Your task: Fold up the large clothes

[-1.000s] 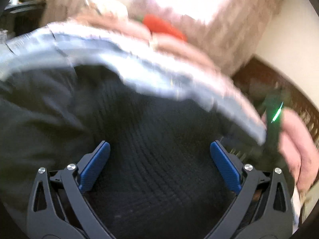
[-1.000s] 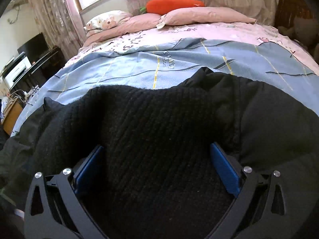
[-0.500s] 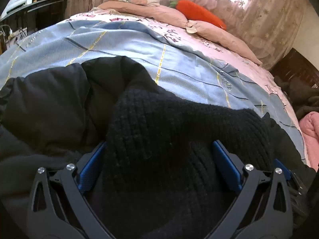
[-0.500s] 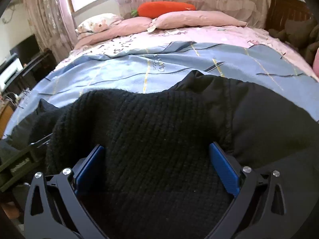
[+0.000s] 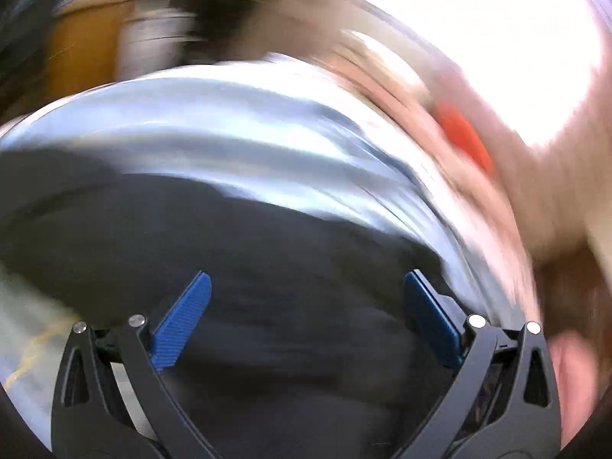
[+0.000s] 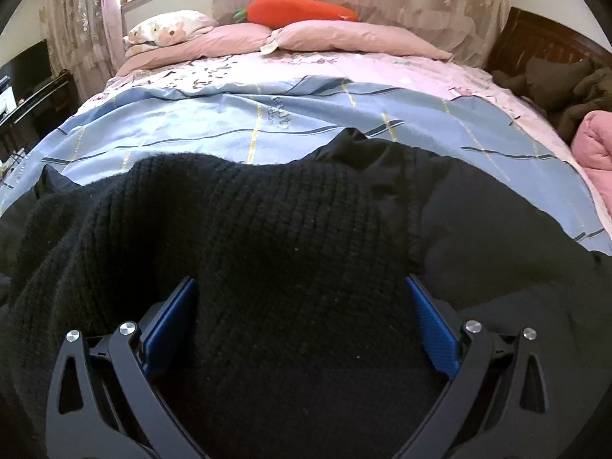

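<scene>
A large black garment (image 6: 290,237), part ribbed knit and part smooth fabric (image 6: 497,222), lies bunched on the near end of the bed. My right gripper (image 6: 302,290) is open, its blue pads (image 6: 432,321) wide apart with knit fabric bulging between them. The left wrist view is heavily blurred. My left gripper (image 5: 306,287) is open over the black garment (image 5: 290,275), its blue pads (image 5: 183,317) apart.
The bed has a light blue cover (image 6: 214,130) and pink bedding (image 6: 344,65). Pink pillows (image 6: 355,38), a floral pillow (image 6: 168,30) and an orange carrot plush (image 6: 298,11) lie at the head. Dark clothes (image 6: 554,84) and a pink quilt (image 6: 593,141) are at the right.
The left gripper has swung fast, so its view is blurred and now faces more to the left. The right gripper has pushed slightly forward over the knit. Both stay open.
</scene>
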`<state>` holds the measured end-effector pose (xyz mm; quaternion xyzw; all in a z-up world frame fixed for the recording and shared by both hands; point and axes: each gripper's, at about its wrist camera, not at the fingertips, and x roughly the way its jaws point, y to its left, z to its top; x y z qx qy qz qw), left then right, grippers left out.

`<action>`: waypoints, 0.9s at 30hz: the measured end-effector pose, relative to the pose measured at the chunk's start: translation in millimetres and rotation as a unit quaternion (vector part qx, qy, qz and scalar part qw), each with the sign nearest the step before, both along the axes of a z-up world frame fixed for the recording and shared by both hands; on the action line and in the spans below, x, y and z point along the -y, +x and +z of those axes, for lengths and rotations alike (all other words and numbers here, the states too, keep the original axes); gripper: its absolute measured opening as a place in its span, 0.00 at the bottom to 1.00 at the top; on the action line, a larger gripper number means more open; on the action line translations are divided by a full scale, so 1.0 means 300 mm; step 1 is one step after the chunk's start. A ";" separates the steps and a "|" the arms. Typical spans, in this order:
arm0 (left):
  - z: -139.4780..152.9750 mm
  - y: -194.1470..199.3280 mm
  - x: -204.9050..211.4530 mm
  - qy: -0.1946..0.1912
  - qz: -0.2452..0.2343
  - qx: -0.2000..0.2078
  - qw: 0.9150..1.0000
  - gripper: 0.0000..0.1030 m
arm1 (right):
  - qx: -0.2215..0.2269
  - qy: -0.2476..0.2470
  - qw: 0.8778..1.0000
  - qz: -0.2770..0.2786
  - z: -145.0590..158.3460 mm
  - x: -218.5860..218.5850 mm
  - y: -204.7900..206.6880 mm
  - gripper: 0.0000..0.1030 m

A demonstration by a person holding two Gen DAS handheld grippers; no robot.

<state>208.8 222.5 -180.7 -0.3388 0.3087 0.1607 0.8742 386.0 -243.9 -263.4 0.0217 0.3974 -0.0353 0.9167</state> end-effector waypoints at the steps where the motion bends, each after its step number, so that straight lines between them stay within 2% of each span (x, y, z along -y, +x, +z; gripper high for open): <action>1: -0.020 -0.072 -0.072 -0.011 0.040 0.002 0.999 0.98 | 0.001 -0.003 1.000 -0.001 0.001 -0.002 -0.001 0.99; 2: -0.052 -0.180 -0.172 -0.031 0.083 0.010 0.996 0.98 | 0.001 -0.004 1.000 -0.001 0.001 -0.003 -0.002 0.99; 4: -0.106 -0.332 -0.296 -0.053 0.131 0.021 0.990 0.98 | -0.002 -0.001 1.000 0.001 -0.001 0.000 0.004 0.99; 7: -0.187 -0.456 -0.414 -0.110 0.175 0.028 0.978 0.98 | 0.000 0.004 1.000 0.001 0.001 0.003 0.001 0.99; 8: -0.238 -0.497 -0.454 -0.153 0.187 0.040 0.969 0.98 | 0.000 0.001 1.000 0.000 0.002 0.001 0.000 0.99; 10: -0.305 -0.537 -0.507 -0.207 0.202 0.065 0.955 0.98 | 0.001 -0.001 1.000 0.000 0.004 -0.002 -0.001 0.99; 12: -0.288 -0.531 -0.535 -0.195 0.202 0.078 0.957 0.98 | 0.001 0.001 1.000 0.000 0.004 -0.002 -0.003 0.99; 14: -0.254 -0.476 -0.562 -0.171 0.186 0.067 0.965 0.98 | 0.006 0.001 1.000 -0.002 0.004 -0.002 -0.011 0.99; 16: -0.245 -0.413 -0.598 -0.172 0.170 0.056 0.969 0.98 | 0.008 -0.004 1.000 -0.004 0.007 -0.006 -0.015 0.99; 17: -0.253 -0.396 -0.626 -0.182 0.168 0.051 0.967 0.98 | 0.008 -0.008 1.000 -0.004 0.008 -0.010 -0.014 0.99; 19: -0.281 -0.377 -0.680 -0.213 0.177 0.051 0.960 0.98 | 0.009 -0.004 1.000 -0.004 0.007 -0.008 -0.015 0.99; 23: -0.321 -0.359 -0.767 -0.280 0.235 0.090 0.927 0.96 | 0.009 0.006 1.000 -0.002 0.003 -0.001 -0.014 0.99; 25: -0.323 -0.332 -0.781 -0.284 0.247 0.088 0.922 0.84 | 0.011 0.008 1.000 -0.002 0.003 -0.002 -0.018 0.99; 26: -0.320 -0.319 -0.784 -0.281 0.245 0.085 0.924 0.59 | 0.012 0.008 1.000 -0.002 0.003 -0.002 -0.018 0.99; 27: -0.320 -0.295 -0.787 -0.278 0.233 0.085 0.928 0.39 | 0.012 0.006 1.000 -0.003 0.003 -0.003 -0.017 0.99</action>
